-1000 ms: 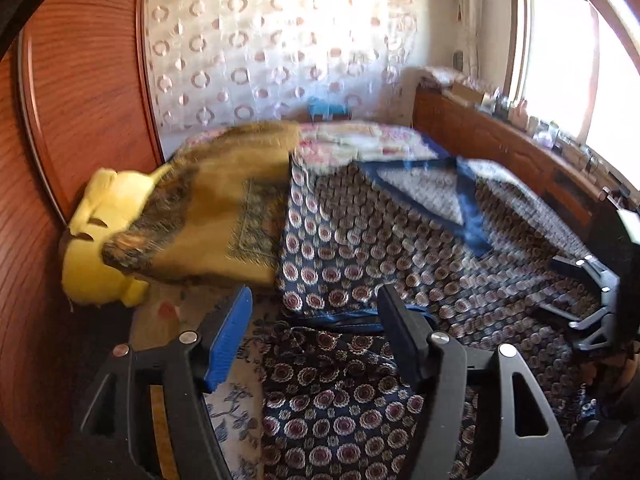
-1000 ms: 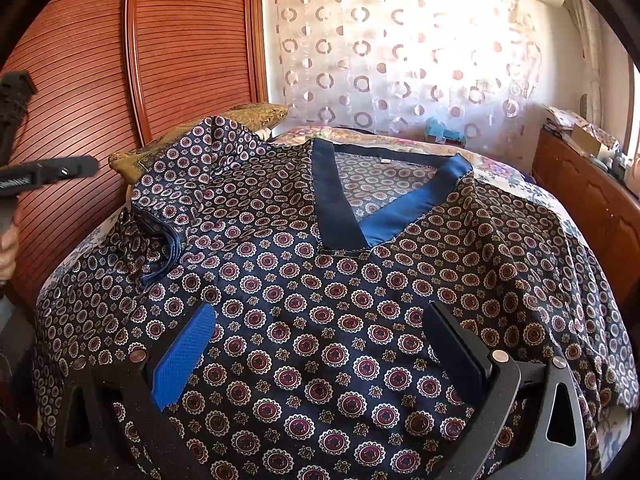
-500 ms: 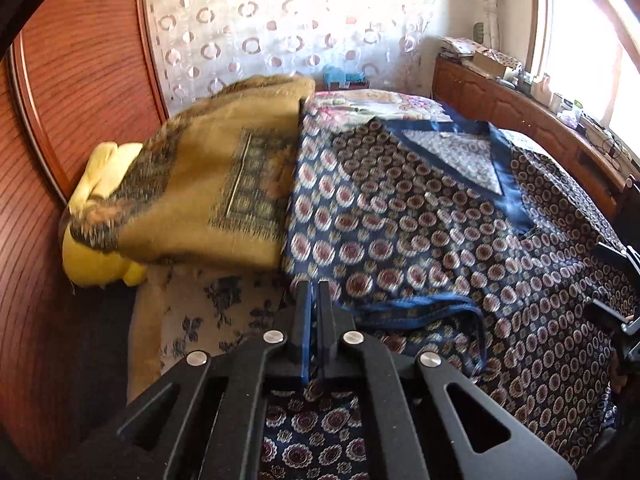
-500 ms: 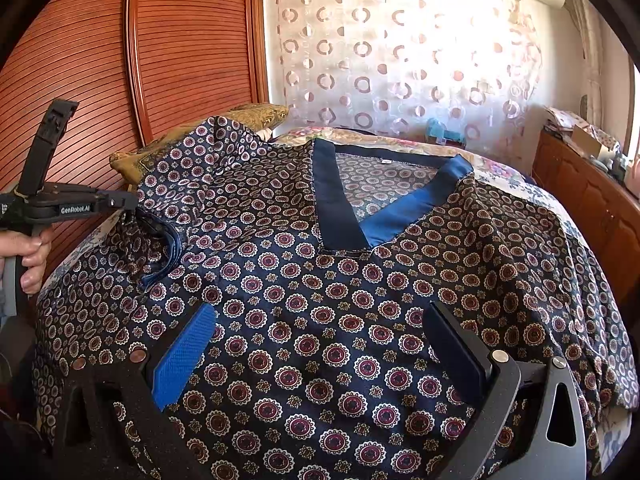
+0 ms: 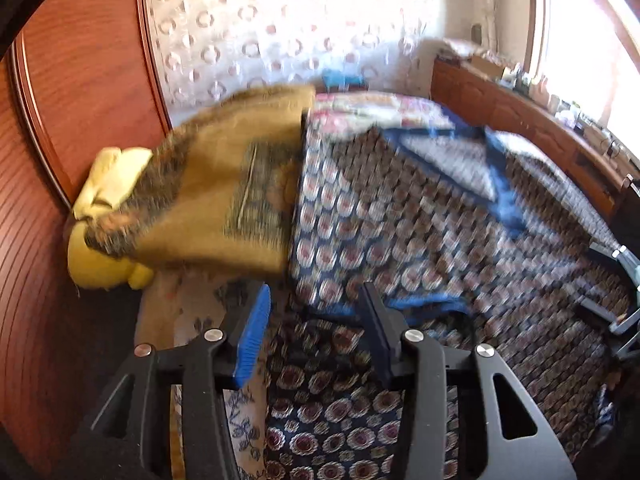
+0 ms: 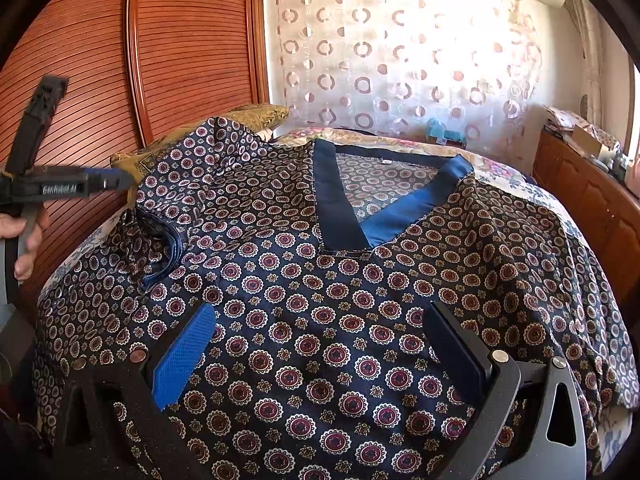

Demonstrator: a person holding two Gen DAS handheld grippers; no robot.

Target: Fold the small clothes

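Observation:
A dark blue patterned V-neck top (image 6: 328, 288) with a plain blue collar (image 6: 340, 216) lies spread face up on the bed. Its left sleeve (image 6: 160, 248) is bunched and folded inward. My right gripper (image 6: 316, 332) is open and empty, low over the top's front below the collar. My left gripper (image 5: 314, 312) is open and empty just above the sleeve hem (image 5: 420, 306) at the bed's left side; it also shows in the right wrist view (image 6: 108, 182), held by a hand. The left wrist view is motion-blurred.
A mustard-yellow cushion (image 5: 224, 200) and a yellow soft toy (image 5: 104, 216) lie at the bed's far left against the wooden wardrobe (image 6: 188, 52). A wooden cabinet (image 6: 592, 200) runs along the right. A patterned curtain (image 6: 400, 64) hangs behind the bed.
My left gripper closed over the sleeve edge half a second ago, and has now opened again and pulled back a little. The right gripper and the top have not moved.

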